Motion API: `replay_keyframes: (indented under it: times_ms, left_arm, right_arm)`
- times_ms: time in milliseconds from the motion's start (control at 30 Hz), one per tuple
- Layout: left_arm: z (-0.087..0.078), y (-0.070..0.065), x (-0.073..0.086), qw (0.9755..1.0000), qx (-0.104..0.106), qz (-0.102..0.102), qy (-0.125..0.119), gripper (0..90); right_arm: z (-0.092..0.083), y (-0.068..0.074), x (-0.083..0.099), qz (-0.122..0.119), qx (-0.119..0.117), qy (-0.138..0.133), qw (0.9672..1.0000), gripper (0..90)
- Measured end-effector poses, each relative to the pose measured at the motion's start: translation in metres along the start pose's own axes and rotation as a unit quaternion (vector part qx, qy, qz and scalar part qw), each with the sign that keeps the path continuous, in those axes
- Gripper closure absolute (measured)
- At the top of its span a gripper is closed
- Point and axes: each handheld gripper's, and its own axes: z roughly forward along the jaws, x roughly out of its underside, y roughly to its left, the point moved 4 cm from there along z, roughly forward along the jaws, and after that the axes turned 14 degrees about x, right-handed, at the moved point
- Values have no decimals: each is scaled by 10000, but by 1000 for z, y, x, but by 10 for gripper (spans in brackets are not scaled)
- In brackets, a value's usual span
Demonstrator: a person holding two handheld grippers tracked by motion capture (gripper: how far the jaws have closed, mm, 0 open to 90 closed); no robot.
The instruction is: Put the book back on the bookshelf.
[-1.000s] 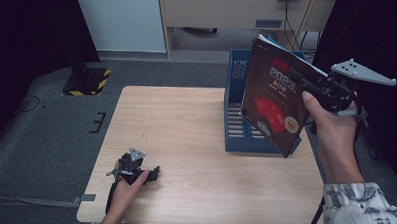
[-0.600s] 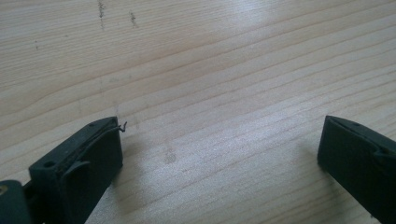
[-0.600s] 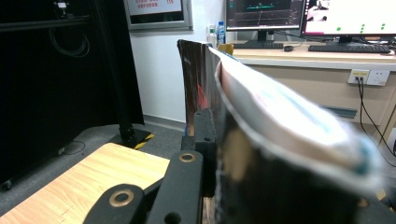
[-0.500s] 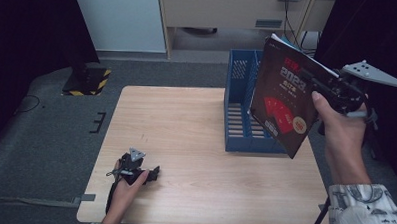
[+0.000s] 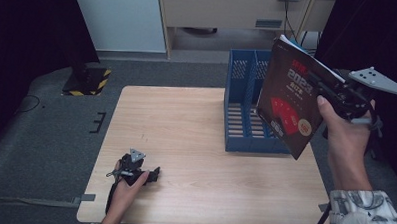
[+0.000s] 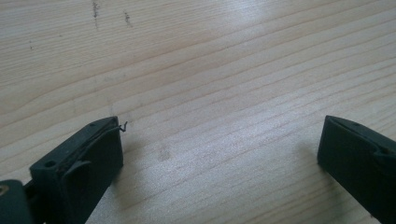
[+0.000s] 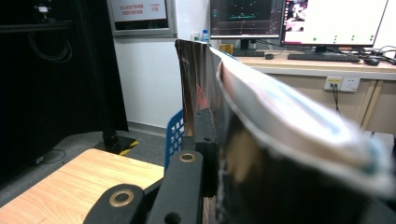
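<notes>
A dark book (image 5: pixel 290 97) with red print on its cover is held upright in the air, over the right side of the blue file rack (image 5: pixel 244 98). My right gripper (image 5: pixel 321 85) is shut on the book's edge. In the right gripper view the book (image 7: pixel 243 140) stands edge-on, pressed against one black jaw, with its pages fanning toward the camera. My left gripper (image 5: pixel 152 173) rests on the wooden table (image 5: pixel 186 126) near the front left. It is open, its fingertips (image 6: pixel 95 154) wide apart over bare wood.
The blue rack has upright slots and stands at the table's right back. Behind the table are a white cabinet (image 5: pixel 119 19) and a desk with monitors (image 7: pixel 299 21). A black stand with a striped base (image 5: pixel 87 80) is on the floor at left.
The right hand has carried the book a little to the right and farther from the person, tilting it more upright over the rack. The left gripper has stayed still.
</notes>
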Motion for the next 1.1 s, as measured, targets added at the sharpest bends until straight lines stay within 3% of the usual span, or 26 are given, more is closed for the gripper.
replay_keyframes:
  times_ms: [600, 900, 1100]
  left_arm:
    - [0, -1, 0, 10000, 28, 29, 2, 0]
    - [0, -1, 0, 10000, 32, 32, 6, 0]
    - [0, -3, 1, 10000, 49, 46, 5, 0]
  right_arm:
    - [-5, -31, 7, -12, 516, 153, 9985, 869]
    - [10, -47, 11, -22, 877, 263, 9958, 869]
    - [26, -48, 12, -83, 1024, 307, 9942, 869]
